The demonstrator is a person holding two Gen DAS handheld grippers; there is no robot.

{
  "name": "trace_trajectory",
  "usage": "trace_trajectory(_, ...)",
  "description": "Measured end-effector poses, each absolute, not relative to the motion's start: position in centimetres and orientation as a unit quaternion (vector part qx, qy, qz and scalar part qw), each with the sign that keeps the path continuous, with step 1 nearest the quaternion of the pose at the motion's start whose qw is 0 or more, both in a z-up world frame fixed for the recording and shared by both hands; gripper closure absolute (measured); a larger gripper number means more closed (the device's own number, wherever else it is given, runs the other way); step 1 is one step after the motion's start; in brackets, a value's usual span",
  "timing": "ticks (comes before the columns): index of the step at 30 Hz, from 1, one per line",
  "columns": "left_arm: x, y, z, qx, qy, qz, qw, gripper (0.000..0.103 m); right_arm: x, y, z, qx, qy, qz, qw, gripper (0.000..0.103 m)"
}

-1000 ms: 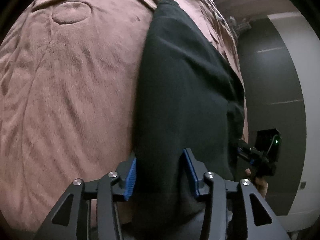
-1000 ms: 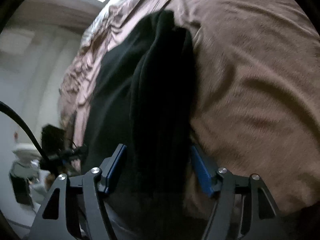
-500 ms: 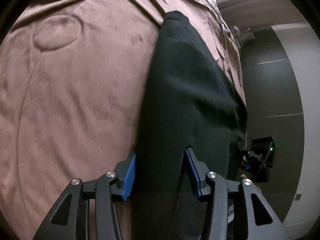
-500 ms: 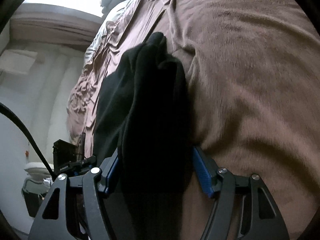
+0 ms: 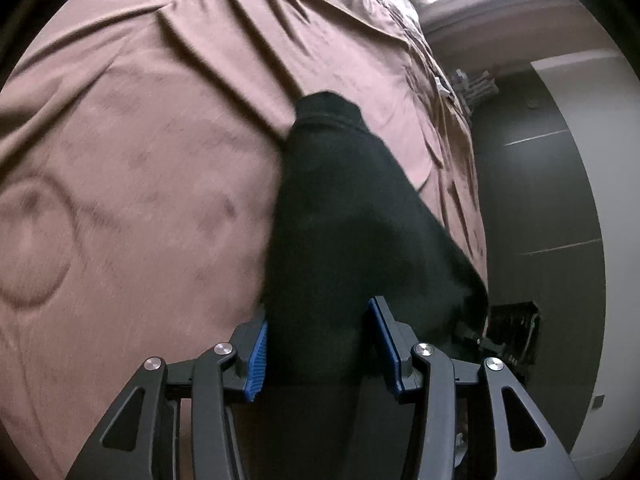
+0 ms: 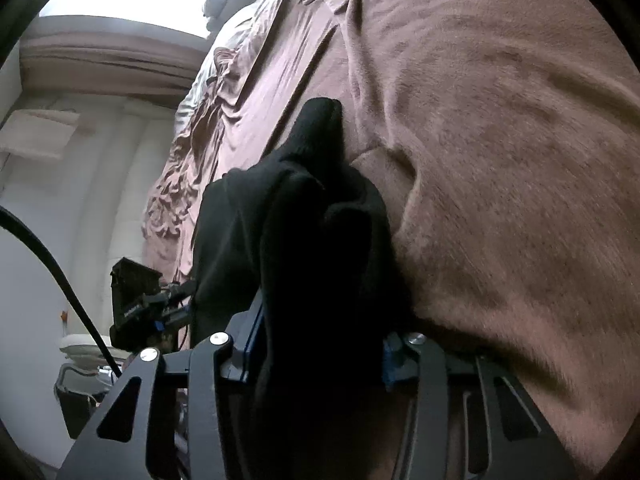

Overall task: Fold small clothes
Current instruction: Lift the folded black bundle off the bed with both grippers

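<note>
A black garment [image 5: 340,200] lies stretched on the brown bed cover [image 5: 140,160], its ribbed far end pointing up the bed. My left gripper [image 5: 318,312] is shut on its near end, and the cloth fills the gap between the blue pads [image 5: 258,352]. In the right wrist view the same black garment [image 6: 304,208] is bunched into thick folds. My right gripper [image 6: 320,332] is closing on that bunch, which the jaws squeeze. The cloth hides most of the right-hand pad.
The brown bed cover [image 6: 500,160] is creased, with pillows far up the bed. Its edge drops to a dark grey panelled wall [image 5: 540,200]. A black cable [image 6: 60,272] crosses the lower left, above a bin [image 6: 76,392] on the floor. The other tool's dark body [image 6: 136,300] shows beside the garment.
The garment's far end has slid nearer in both views and its right side has bunched up. The right jaws have narrowed onto the cloth. The left hand has moved across the bed.
</note>
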State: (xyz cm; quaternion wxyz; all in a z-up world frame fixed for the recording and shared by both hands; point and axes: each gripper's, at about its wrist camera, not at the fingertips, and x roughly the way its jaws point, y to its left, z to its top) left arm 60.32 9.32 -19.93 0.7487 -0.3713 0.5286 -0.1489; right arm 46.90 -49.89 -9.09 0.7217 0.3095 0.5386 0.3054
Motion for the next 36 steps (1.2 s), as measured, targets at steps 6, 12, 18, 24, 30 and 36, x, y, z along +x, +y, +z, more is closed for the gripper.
trace_trajectory(6, 63.4, 8.8, -20.2, -0.362, 0.532, -0.15, 0.75, 0.056, 47.6, -49.8, -8.8, 0.307, 0.53, 0.312, 0.727, 0.061)
trace_trajectory(12, 64.5, 9.0, -20.0, -0.365, 0.529, -0.148, 0.752, 0.075, 47.8, -49.4, -8.6, 0.301, 0.531, 0.301, 0.733, 0.079)
trace_trajectory(18, 63.5, 8.5, -16.8, -0.351, 0.499, -0.169, 0.774, 0.085, 46.1, -47.8, -4.9, 0.252, 0.507, 0.306, 0.765, 0.085)
trace_trajectory(24, 61.1, 8.1, -12.3, -0.343, 0.463, -0.19, 0.795, 0.086, 43.5, -46.3, -0.7, 0.217, 0.481, 0.309, 0.791, 0.086)
trace_trajectory(30, 57.6, 8.3, -8.1, -0.351, 0.424, -0.207, 0.809, 0.087, 40.1, -46.7, 2.4, 0.207, 0.45, 0.313, 0.81, 0.086)
trace_trajectory(36, 54.3, 7.8, -4.7, -0.347, 0.402, -0.216, 0.819, 0.087, 35.8, -47.4, 4.9, 0.2, 0.424, 0.316, 0.825, 0.086)
